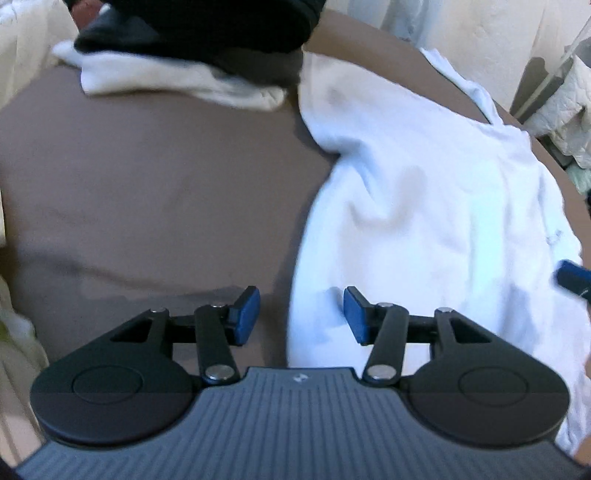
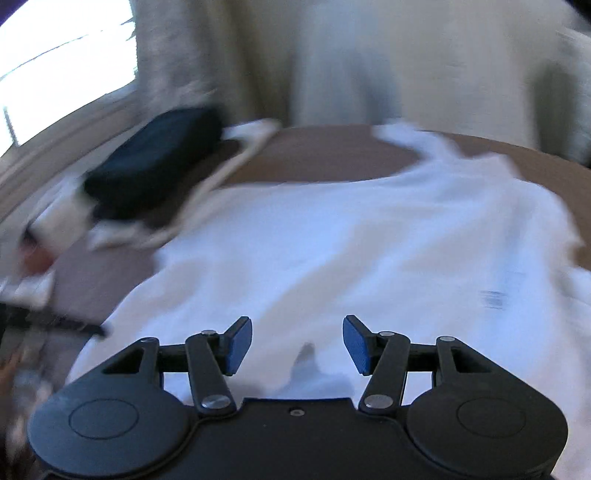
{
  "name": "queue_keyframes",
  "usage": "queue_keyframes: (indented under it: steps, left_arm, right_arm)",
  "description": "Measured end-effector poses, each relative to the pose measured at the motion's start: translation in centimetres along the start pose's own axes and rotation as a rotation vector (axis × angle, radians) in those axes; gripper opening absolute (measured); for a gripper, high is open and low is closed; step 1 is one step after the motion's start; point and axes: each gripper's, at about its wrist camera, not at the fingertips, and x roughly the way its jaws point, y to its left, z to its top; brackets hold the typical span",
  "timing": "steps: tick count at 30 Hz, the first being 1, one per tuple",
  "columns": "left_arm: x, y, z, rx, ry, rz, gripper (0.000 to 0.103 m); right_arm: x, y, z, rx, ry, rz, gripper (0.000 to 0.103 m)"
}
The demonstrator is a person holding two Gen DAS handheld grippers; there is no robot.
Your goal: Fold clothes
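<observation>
White shirt (image 1: pixel 424 206): one item, spread loosely and creased on a brown sheet (image 1: pixel 147 192), lying on the right part of the surface in the left wrist view and filling the middle of the right wrist view (image 2: pixel 332 251); a small dark mark sits near its right edge (image 2: pixel 493 298), too blurred to read. Dark folded pile (image 1: pixel 192 33): at the far left of the sheet, stacked on a folded white garment (image 1: pixel 177 79), which lies just beside the shirt's far corner; the same stack shows smeared at upper left in the right wrist view (image 2: pixel 155 162). Left gripper (image 1: pixel 301 315): jaws apart, blue pads (image 1: pixel 245 312) facing each other with nothing between them; it hangs above the shirt's left edge, one pad over bare sheet, the other over white cloth, not pressing on either. Right gripper (image 2: pixel 297 345): jaws apart, nothing clamped, poised over the shirt's near portion where a small raised fold (image 2: pixel 306 360) stands between the pads without touching them; whether the pads touch the cloth below cannot be told. A blue tip of the right gripper (image 1: pixel 570 277) shows at the right edge of the left wrist view, over the shirt. Background: pale curtain (image 2: pixel 332 62), bright window (image 2: pixel 62 62), crumpled paper (image 1: pixel 565 110) beyond the sheet's right side. The right wrist view is heavily motion-blurred.
</observation>
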Motion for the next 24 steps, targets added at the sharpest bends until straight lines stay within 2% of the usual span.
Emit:
queue_keyframes:
  steps: [3, 5, 8, 10, 13, 16, 18, 22, 24]
  left_arm:
    - [0.3, 0.7, -1.4, -0.063, 0.040, -0.033, 0.053]
    - [0.6, 0.8, -2.6, -0.088, 0.056, -0.028, 0.058]
    - [0.5, 0.5, -3.3, -0.077, 0.041, 0.001, 0.061]
    - [0.0, 0.1, -3.5, -0.082, 0.031, 0.008, 0.066]
    - [-0.9, 0.4, -4.3, -0.125, 0.005, -0.003, 0.067]
    - [-1.1, 0.9, -5.1, -0.170, 0.004, -0.015, 0.067]
    - [-1.1, 1.1, -5.4, -0.196, 0.003, -0.030, 0.067]
    - [-0.5, 0.6, -5.9, -0.200, 0.037, -0.077, 0.087]
    - [-0.4, 0.2, -6.0, -0.189, 0.025, -0.084, 0.089]
  right_arm:
    - [0.4, 3.8, -0.6, -0.172, 0.045, 0.095, 0.060]
    - [0.3, 5.6, -1.4, -0.244, 0.061, 0.175, 0.062]
    - [0.8, 8.1, -2.8, -0.312, 0.121, 0.312, 0.067]
    - [1.1, 10.1, -3.7, -0.392, 0.133, 0.344, 0.067]
    - [1.7, 12.8, -5.1, -0.524, 0.130, 0.319, 0.070]
    - [3.2, 14.1, -6.4, -0.638, 0.133, 0.205, 0.070]
    - [3.6, 14.3, -6.7, -0.644, 0.122, 0.162, 0.070]
    - [3.5, 14.5, -6.5, -0.621, 0.095, 0.128, 0.070]
    - [3.2, 14.5, -6.1, -0.613, 0.081, 0.095, 0.070]
